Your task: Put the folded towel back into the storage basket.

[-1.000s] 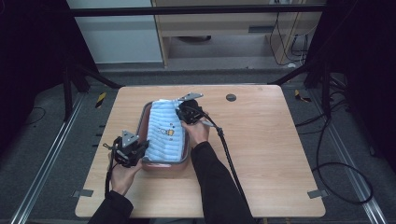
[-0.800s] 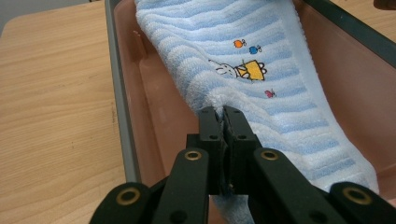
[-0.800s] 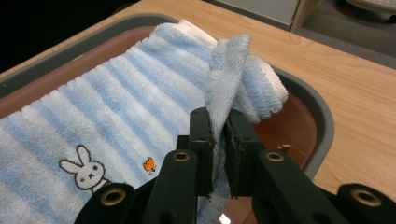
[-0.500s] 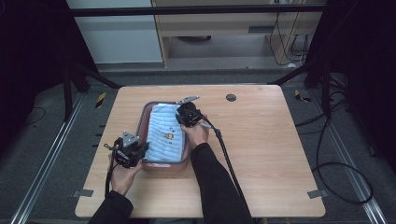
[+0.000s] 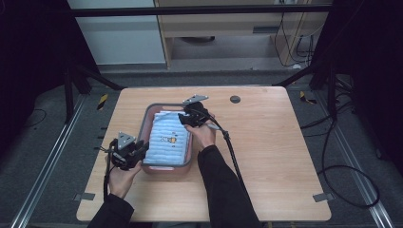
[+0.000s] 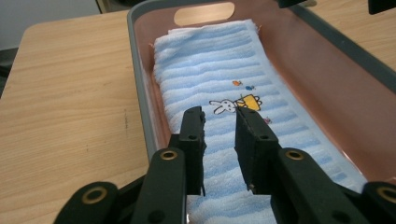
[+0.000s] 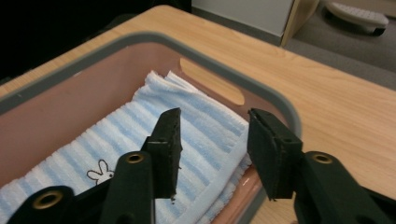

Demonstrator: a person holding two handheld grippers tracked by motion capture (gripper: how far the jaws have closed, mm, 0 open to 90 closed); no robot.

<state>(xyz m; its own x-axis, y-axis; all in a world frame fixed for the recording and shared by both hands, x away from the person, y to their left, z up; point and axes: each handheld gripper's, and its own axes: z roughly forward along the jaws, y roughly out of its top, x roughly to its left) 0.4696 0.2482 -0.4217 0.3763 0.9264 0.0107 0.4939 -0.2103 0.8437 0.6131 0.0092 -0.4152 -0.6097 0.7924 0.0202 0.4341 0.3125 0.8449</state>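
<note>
A folded blue-and-white striped towel (image 5: pixel 166 140) with a small rabbit picture lies flat in a pink bin with a grey rim (image 5: pixel 144 133). My left gripper (image 5: pixel 138 151) is at the bin's near left corner. In the left gripper view its jaws (image 6: pixel 219 116) have just been opening and stand open over the towel (image 6: pixel 219 70), pads off the cloth. My right gripper (image 5: pixel 185 118) is at the bin's far right corner. Its jaws (image 7: pixel 214 116) have also just been opening and stand apart above the towel's folded edge (image 7: pixel 126 126), gripping nothing.
The bin has a handle slot in its end wall (image 6: pixel 204 13). A small black disc (image 5: pixel 235 99) is set into the wooden table behind the bin. The right gripper's cable (image 5: pixel 233 152) trails over the table toward the near edge.
Both hands keep their places at the bin's corners. The towel stays lying in the bin.
</note>
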